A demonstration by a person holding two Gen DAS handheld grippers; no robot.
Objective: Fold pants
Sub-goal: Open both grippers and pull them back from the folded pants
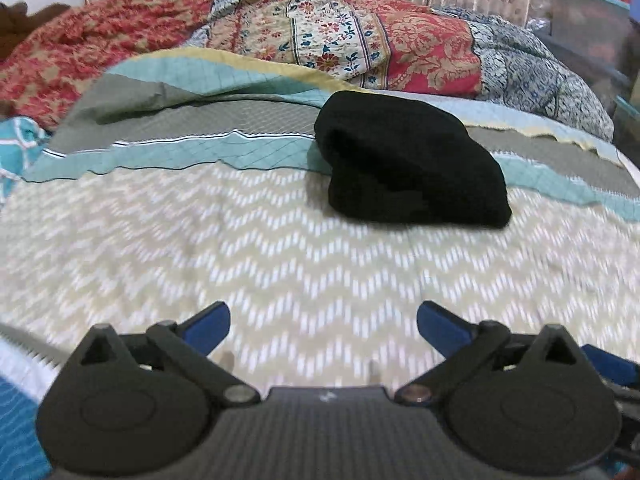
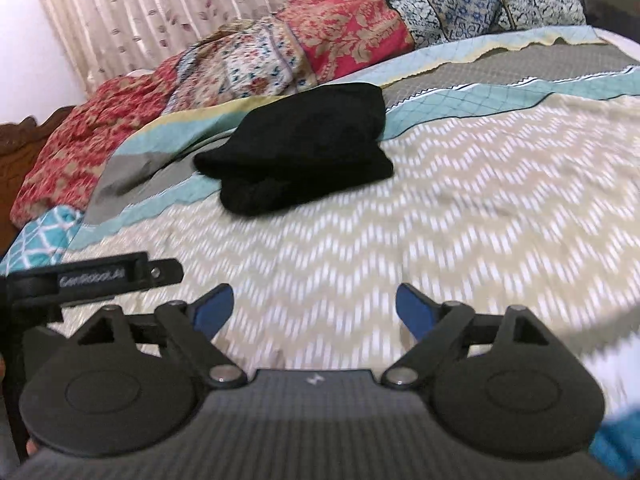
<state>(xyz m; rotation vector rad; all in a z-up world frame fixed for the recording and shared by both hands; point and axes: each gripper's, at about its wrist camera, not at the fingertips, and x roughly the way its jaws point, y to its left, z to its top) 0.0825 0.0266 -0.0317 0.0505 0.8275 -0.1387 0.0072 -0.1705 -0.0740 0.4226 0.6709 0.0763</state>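
Black pants, cream chevron bedspread

The folded black pants are a soft, matt knit cloth, light-swallowing and slightly fuzzy, lying on a woven cotton-like bedsheet printed in chevrons. Behind them the bunched quilt looks stitched and padded, and the curtain thin with a faint sheen. Both the left gripper and the right gripper are matt black plastic with smooth blue fingers and shiny metal pivot pins.

Home bedroom, bed with quilt, curtain
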